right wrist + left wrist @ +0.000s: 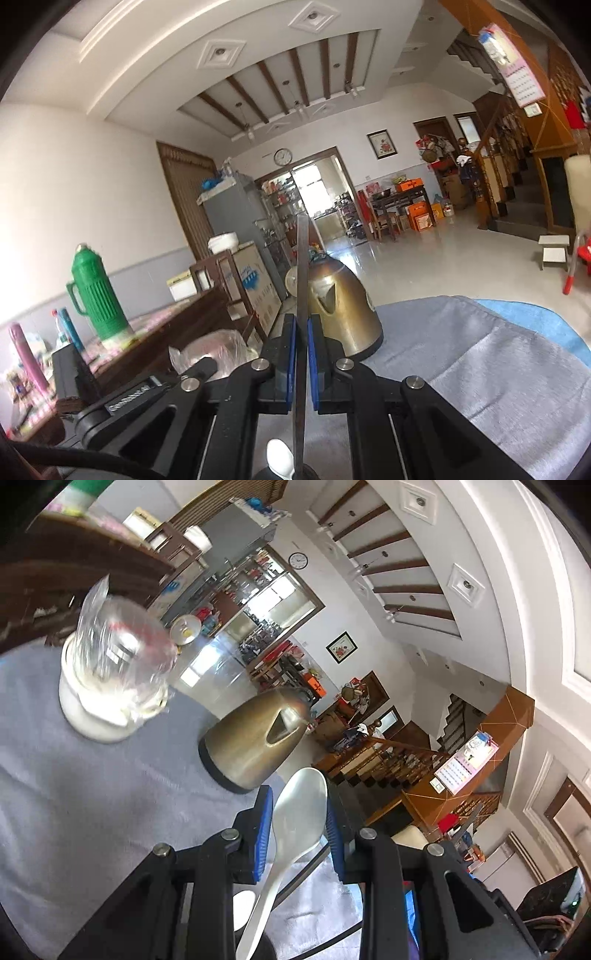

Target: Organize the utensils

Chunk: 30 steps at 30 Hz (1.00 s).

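My left gripper [300,805] is shut on a white plastic spoon [297,819]; its bowl stands between the blue pads [264,834] and points forward, its handle runs back under the gripper. My right gripper [302,328] is shut on a thin flat metal utensil [302,277] that stands upright, edge-on, between its blue pads [291,354]; I cannot tell what kind it is. Below it, a small metal spoon bowl [279,458] shows at the bottom edge. Both grippers are held above a table with a grey cloth [92,794].
A brass-coloured electric kettle [255,734] stands on the cloth just ahead of both grippers; it also shows in the right wrist view [341,306]. A blender with a clear jar on a white base [110,672] stands far left. A green thermos [98,295] stands on a side cabinet.
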### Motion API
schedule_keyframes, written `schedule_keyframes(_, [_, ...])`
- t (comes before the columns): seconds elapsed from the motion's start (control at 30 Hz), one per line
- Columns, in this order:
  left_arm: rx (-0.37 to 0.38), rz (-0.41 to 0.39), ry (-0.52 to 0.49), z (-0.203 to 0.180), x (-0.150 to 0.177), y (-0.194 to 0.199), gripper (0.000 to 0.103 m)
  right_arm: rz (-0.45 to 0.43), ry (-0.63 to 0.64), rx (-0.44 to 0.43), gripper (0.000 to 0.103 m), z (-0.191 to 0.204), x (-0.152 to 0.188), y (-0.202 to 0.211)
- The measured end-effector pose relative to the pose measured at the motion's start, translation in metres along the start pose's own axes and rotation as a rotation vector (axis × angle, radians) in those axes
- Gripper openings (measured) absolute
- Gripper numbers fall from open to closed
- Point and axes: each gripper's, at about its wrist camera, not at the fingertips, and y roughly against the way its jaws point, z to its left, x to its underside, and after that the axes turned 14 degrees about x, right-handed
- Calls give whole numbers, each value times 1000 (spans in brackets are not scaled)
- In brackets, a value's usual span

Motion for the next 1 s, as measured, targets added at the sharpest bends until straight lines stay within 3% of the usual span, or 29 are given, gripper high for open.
schedule_keyframes(0.2, [-38, 15, 2, 17, 15, 5, 29, 55, 89, -35, 6, 1, 15, 2])
schedule_keyframes(0.5, [-98, 73, -26, 8, 29, 42, 31, 208, 88, -85, 9, -13, 31, 15])
schedule_keyframes(0.57, [-121, 83, -60, 0, 33, 57, 47, 250, 66, -100, 11, -18, 33, 21])
schedule_keyframes(0.67, [-154, 110, -112, -13, 36, 74, 52, 298, 18, -111, 16, -31, 33, 34])
schedule_keyframes(0.73, [-194, 143, -163, -24, 42, 90, 54, 308, -21, -122, 21, -41, 33, 44])
schedule_keyframes(0.77, [-222, 159, -196, -29, 47, 100, 57, 312, -41, -129, 29, -48, 34, 51])
schedule_keyframes(0.83, [-281, 189, -247, -35, 55, 115, 60, 308, -60, -124, 49, -59, 36, 66])
schedule_keyframes(0.87, [-307, 204, -265, -36, 59, 121, 61, 300, -72, -117, 69, -67, 37, 75])
schedule_keyframes(1.0, [-415, 275, -308, -35, 80, 147, 61, 296, -75, -89, 71, -90, 52, 104])
